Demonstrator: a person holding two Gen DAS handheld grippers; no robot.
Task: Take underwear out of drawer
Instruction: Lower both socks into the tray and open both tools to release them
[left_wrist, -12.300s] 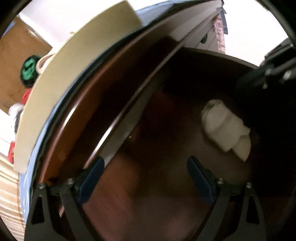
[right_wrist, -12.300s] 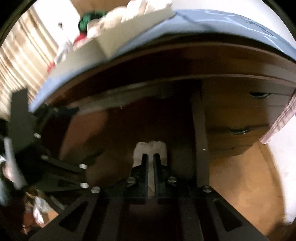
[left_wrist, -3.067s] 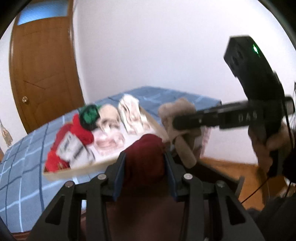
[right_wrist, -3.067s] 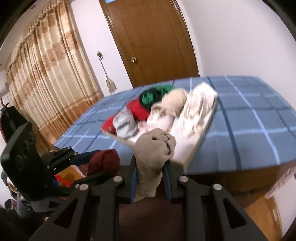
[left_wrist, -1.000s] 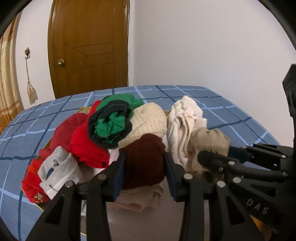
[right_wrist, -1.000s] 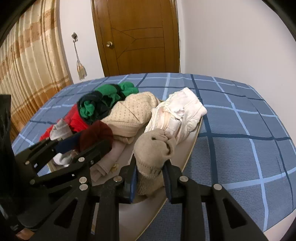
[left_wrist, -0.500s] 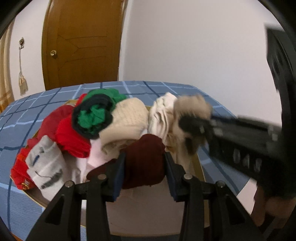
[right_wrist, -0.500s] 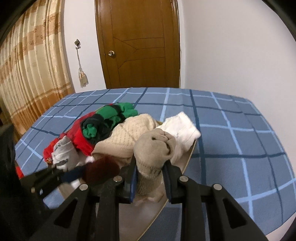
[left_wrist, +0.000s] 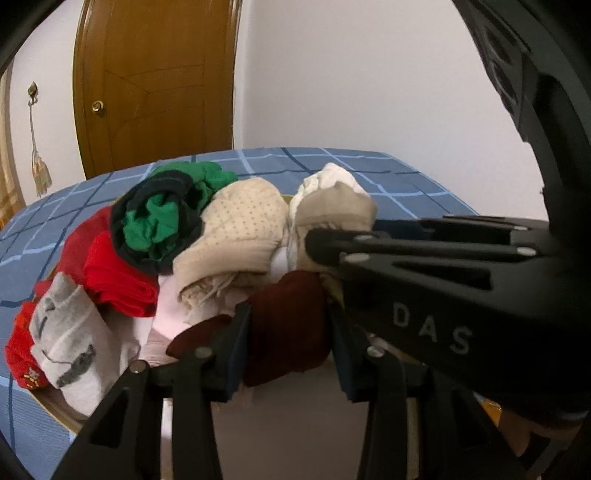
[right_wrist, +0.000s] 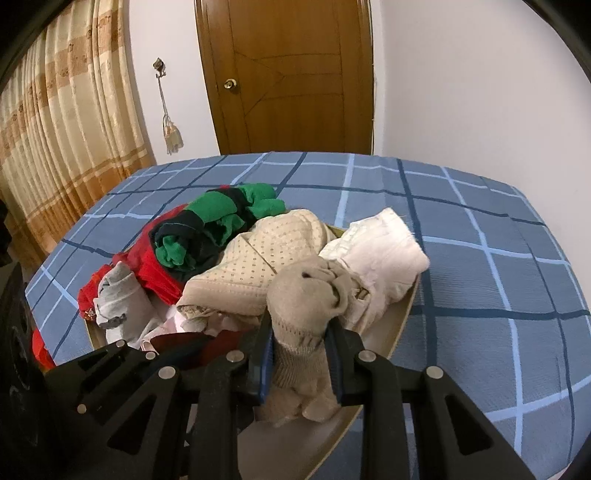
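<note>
- While both bundles are carried over the tray (right_wrist: 400, 325), the step in hand is judged to be the setting-down of garments lifted from the drawer; the drawer itself is seen in neither view.
- As the largest thing, the blue checked bedspread (right_wrist: 480, 258) is spread beneath the tray, with a wooden door (right_wrist: 291, 74) behind it and a curtain (right_wrist: 62, 129) off to the side.
- On the tray a heap of underwear is piled: a red piece (left_wrist: 110, 273), a green-and-black roll (left_wrist: 162, 218), a dotted beige piece (left_wrist: 236, 229), a white folded piece (right_wrist: 380, 254) and a grey piece (left_wrist: 70, 332) at the tray's near edge.
- Over the near part of the tray, the right gripper (right_wrist: 299, 354) is clamped narrowly on a tan bundle (right_wrist: 310, 295), which stands up between the pads and hangs below them, just beside the white piece.
- Beside it, nearer the tray's front rim, the left gripper (left_wrist: 288, 332) is closed on a dark red bundle (left_wrist: 288, 325), gripped on both sides by the blue pads.
- For the next move, a lowering onto bare tray or onto the heap is called for, then a widening of the jaws so each bundle is dropped without the pile being toppled over the rim.
</note>
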